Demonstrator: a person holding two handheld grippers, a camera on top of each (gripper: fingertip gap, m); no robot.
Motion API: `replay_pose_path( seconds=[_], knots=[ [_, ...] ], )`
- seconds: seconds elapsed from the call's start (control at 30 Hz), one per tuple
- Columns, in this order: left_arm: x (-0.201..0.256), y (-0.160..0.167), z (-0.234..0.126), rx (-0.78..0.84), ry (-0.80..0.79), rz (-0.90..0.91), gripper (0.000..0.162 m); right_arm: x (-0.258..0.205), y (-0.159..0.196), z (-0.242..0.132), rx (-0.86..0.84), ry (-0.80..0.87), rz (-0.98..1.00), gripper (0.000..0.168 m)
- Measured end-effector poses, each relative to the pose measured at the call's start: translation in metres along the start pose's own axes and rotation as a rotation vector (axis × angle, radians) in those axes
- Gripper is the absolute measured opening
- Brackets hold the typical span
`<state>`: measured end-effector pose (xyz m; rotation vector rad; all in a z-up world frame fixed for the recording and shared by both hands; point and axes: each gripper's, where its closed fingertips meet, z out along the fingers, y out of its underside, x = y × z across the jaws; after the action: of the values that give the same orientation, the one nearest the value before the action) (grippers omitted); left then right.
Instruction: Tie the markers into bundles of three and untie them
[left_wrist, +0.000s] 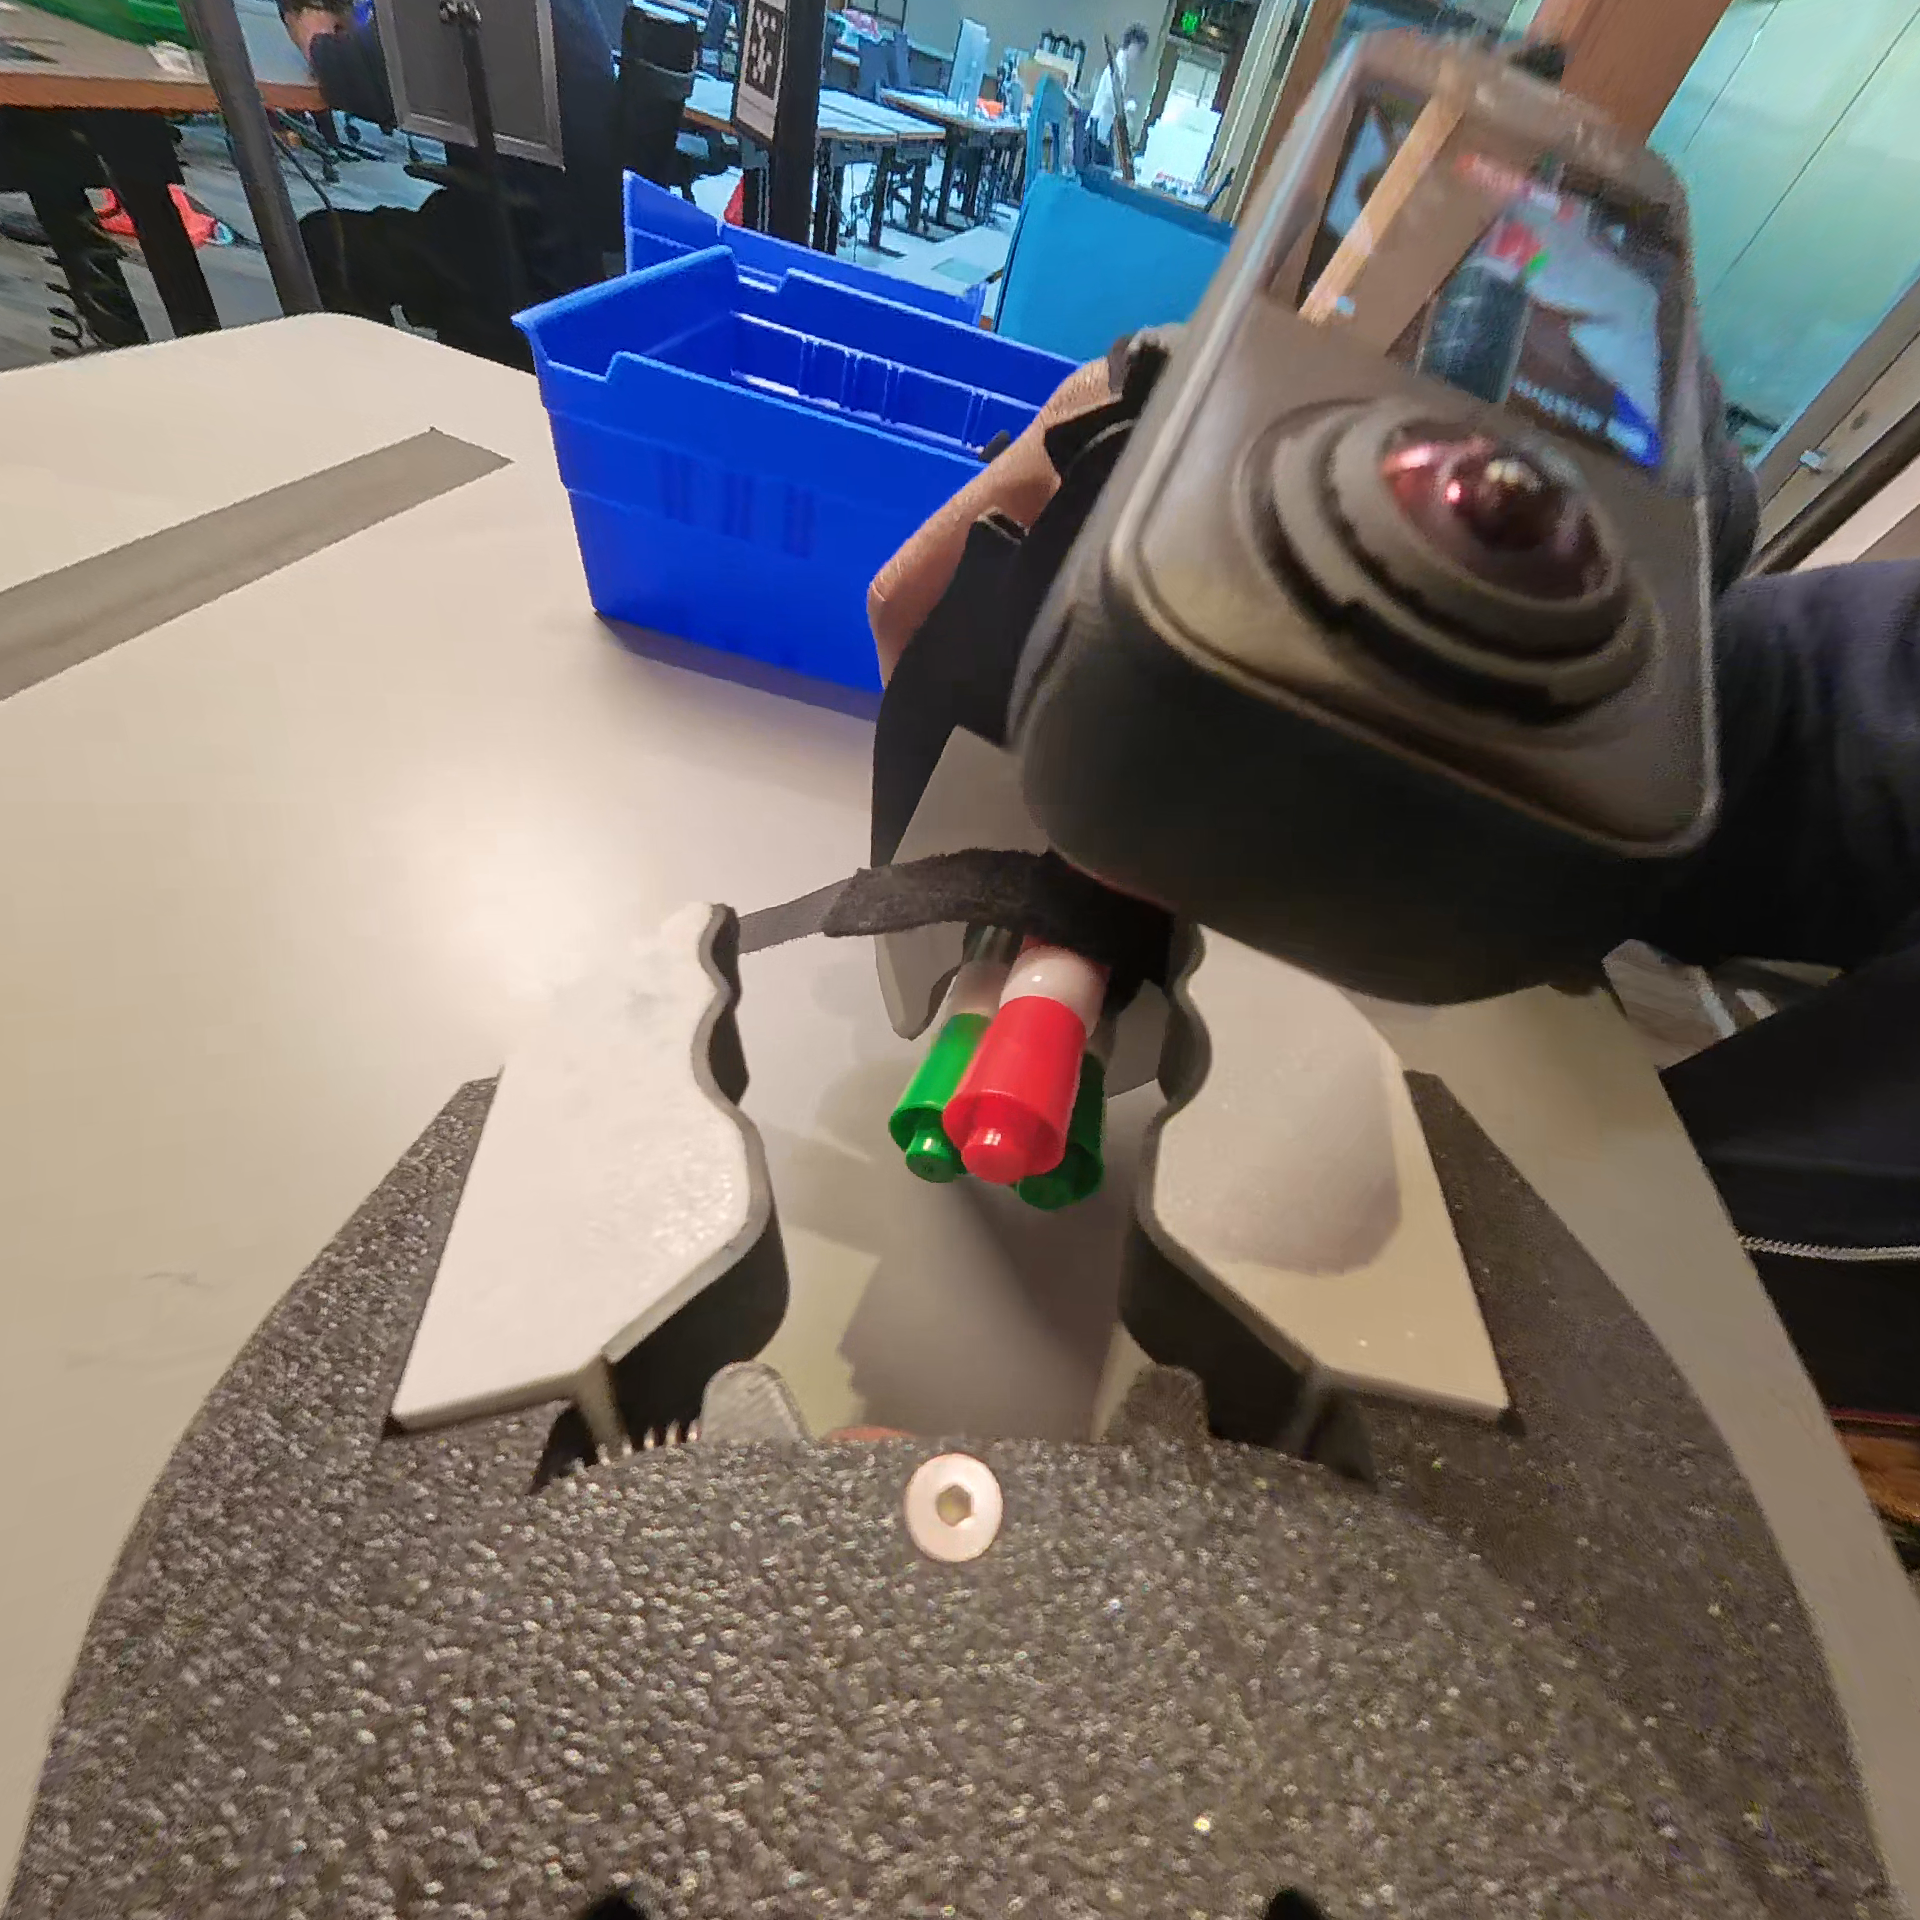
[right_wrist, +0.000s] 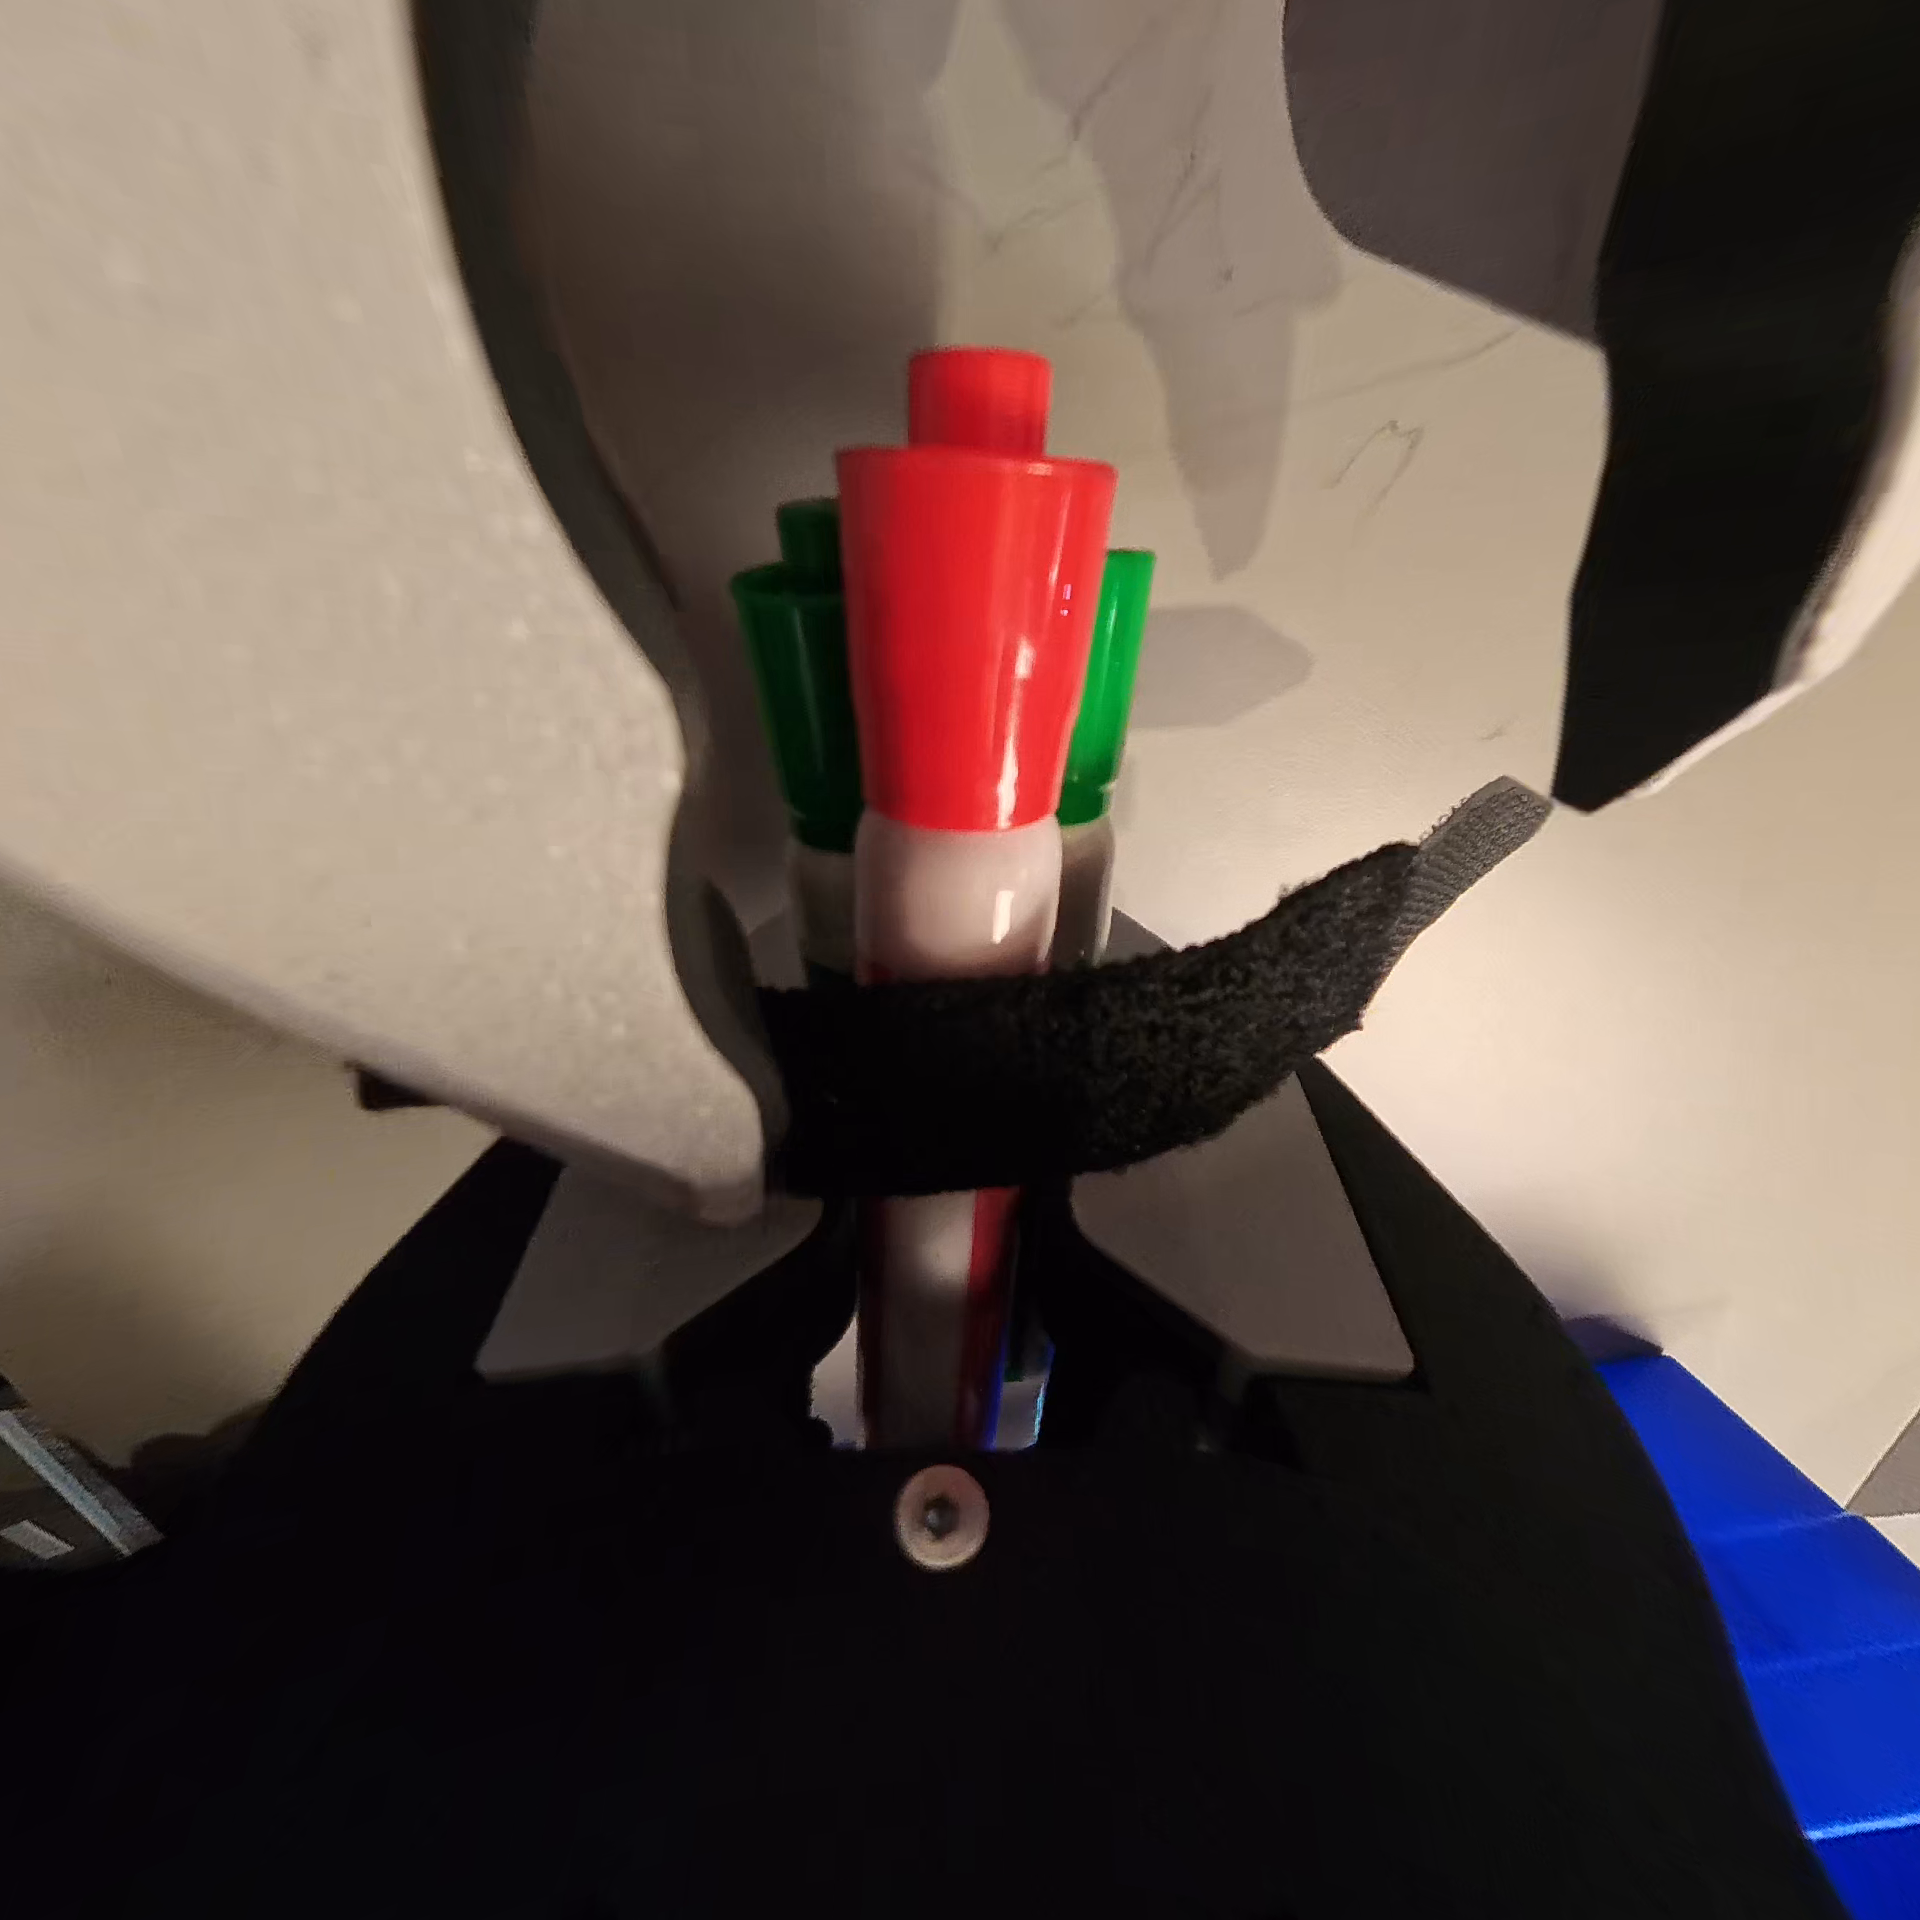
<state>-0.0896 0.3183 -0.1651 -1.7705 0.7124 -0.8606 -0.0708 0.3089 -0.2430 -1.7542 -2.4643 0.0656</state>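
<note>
Three markers (right_wrist: 971, 665): clamped by right gripper (right_wrist: 940, 1309), steadying bundle.
Strap (right_wrist: 1049, 1049): wraps barrels; tail loose.
Left gripper (left_wrist: 951, 997): spread, flanking bundle, finger (left_wrist: 717, 935) touching tail.

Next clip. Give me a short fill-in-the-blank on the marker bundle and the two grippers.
1. The bundle has one red cap and ___ green caps.
2. A ___ strap wraps the bundle.
3. The right gripper holds the bundle; the left gripper's jaws are ___.
4. The bin behind is ___.

Missing: two; black; open; blue
</note>
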Motion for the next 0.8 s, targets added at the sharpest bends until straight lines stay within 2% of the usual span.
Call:
replay_pose_path(
  seconds=[0.03,0.2,0.43,0.8],
  knots=[
    [0.0,0.001,0.001,-0.006,-0.009,0.025,0.078,0.0,0.0,0.0,0.0,0.0,-0.001,0.04],
    [0.003,0.009,0.003,-0.052,-0.046,0.165,0.069,0.0,0.0,-0.001,0.003,-0.001,-0.002,0.039],
    [0.0,0.011,0.004,-0.068,-0.103,0.229,0.074,-0.001,0.001,0.001,0.003,-0.016,0.001,0.041],
    [0.009,-0.009,-0.003,0.079,-0.11,0.284,0.068,-0.007,-0.002,0.002,0.028,-0.061,-0.006,0.04]
  ],
)
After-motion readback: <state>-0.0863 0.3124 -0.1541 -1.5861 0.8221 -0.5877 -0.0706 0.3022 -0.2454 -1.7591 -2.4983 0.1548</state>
